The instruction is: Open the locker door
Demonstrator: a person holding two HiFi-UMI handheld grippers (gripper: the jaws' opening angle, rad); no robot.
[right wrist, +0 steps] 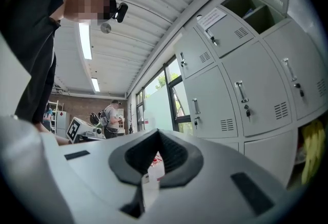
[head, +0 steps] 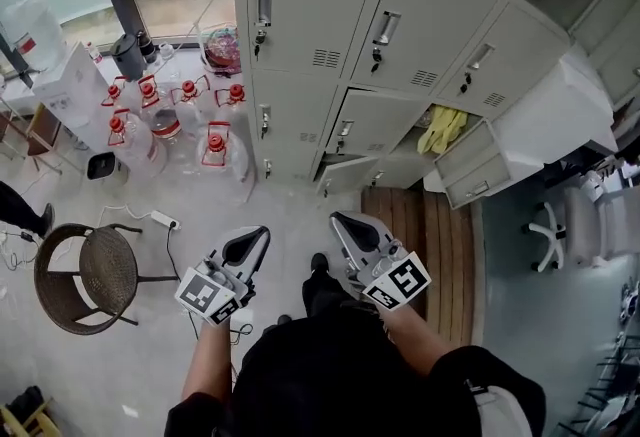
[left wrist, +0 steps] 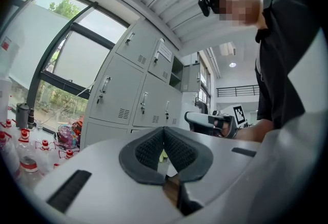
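Observation:
A bank of grey metal lockers (head: 310,5) stands ahead of me, its doors fitted with silver handles (head: 262,10) and small keys. Most doors are closed; a low one (head: 335,170) hangs slightly ajar, and another (head: 480,170) at the lower right stands open next to a yellow cloth (head: 443,128). My left gripper (head: 262,231) and right gripper (head: 338,219) are held side by side in front of my body, well short of the lockers. Both are shut with nothing between their pads. The lockers also show in the left gripper view (left wrist: 118,95) and in the right gripper view (right wrist: 241,100).
Several big water bottles with red caps (head: 160,115) crowd the floor left of the lockers, by the window. A wicker chair (head: 85,275) and a power strip (head: 163,219) lie at the left. A wooden board (head: 430,235) and an office chair (head: 555,225) are at the right.

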